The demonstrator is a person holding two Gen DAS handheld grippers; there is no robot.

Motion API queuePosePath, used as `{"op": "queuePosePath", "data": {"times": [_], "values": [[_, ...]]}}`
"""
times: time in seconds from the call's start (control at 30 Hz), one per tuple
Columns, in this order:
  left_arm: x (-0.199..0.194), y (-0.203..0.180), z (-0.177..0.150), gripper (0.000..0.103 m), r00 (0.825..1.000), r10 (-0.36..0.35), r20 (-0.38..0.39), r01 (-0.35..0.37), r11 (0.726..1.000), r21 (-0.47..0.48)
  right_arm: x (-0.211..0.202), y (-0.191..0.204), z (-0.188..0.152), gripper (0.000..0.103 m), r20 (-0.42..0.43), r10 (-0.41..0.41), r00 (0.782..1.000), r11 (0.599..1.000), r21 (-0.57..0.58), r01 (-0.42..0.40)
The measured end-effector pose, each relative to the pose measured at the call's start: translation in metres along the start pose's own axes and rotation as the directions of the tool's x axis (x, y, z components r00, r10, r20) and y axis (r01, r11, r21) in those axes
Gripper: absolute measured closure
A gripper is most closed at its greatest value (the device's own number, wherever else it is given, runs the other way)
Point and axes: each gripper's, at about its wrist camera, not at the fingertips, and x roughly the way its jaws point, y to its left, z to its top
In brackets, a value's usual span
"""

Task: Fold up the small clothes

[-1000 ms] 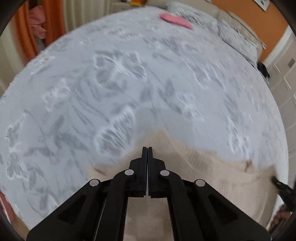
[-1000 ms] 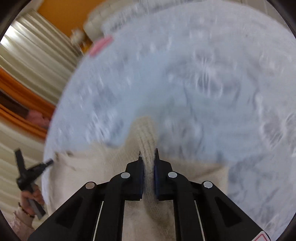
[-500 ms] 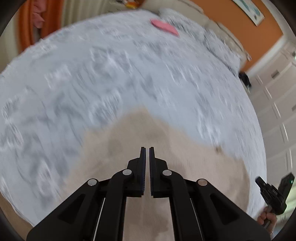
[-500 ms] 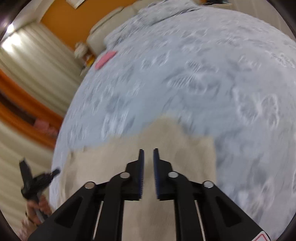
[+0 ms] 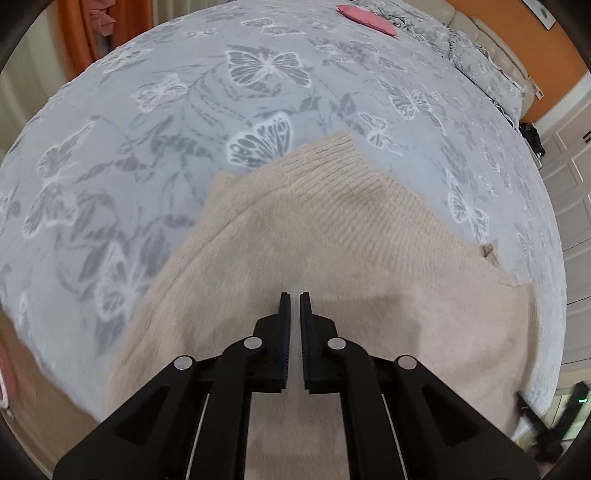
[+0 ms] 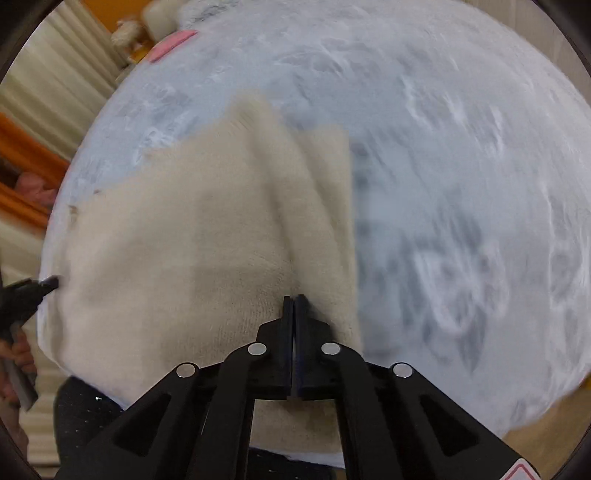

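A beige knit sweater (image 5: 332, 258) lies spread on the grey butterfly-print bedspread (image 5: 184, 110), near the bed's front edge. Its ribbed sleeve lies folded over the body, cuff pointing away. My left gripper (image 5: 294, 301) hovers over the sweater's middle with its jaws a narrow gap apart and nothing between them. In the right wrist view the sweater (image 6: 184, 240) fills the left half. My right gripper (image 6: 294, 301) has its jaws together over the sweater's right edge; a ridge of fabric rises just ahead of the tips, and no cloth shows between them.
A pink folded item (image 5: 365, 18) lies at the far side of the bed, also in the right wrist view (image 6: 171, 44). Orange curtains (image 5: 96, 33) hang at the left. White wardrobe doors (image 5: 569, 184) stand at the right. The left gripper shows at the right wrist view's left edge (image 6: 26, 299).
Both grippers let go of the sweater and drew back toward the near edge. The left jaws opened slightly. The right jaws opened, then closed again. The sweater now lies flat with the sleeve folded in.
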Motion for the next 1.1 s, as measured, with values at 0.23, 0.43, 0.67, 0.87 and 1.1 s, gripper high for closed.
{"op": "queuePosePath", "data": {"times": [0.23,0.43,0.67,0.87,1.1], "values": [[-0.051,-0.044,-0.02,0.05,0.985,0.109,0.137,-0.135,0.971,0.199,-0.023,0.097,0.012,0.097,-0.022,0.215,0.976,0.955,-0.204,-0.215],[-0.063,-0.063,-0.029,0.048,0.981,0.128,0.145,-0.164,0.946,0.278,0.047,0.166,0.01,0.097,-0.193,0.177,0.965,0.911,-0.339,-0.235],[-0.044,-0.064,-0.027,0.046,0.981,0.161,0.109,-0.188,0.932,0.309,0.051,0.18,0.052,0.1,-0.107,0.218,0.97,0.938,-0.252,-0.239],[-0.02,-0.057,-0.024,0.045,0.983,0.175,0.059,-0.184,0.935,0.304,0.052,0.185,0.082,0.088,-0.068,0.177,0.982,0.933,-0.306,-0.189],[0.001,-0.049,-0.028,0.045,0.984,0.18,-0.003,-0.171,0.939,0.298,0.101,0.23,0.089,0.051,-0.148,0.07,0.987,0.874,-0.468,-0.132]]}}
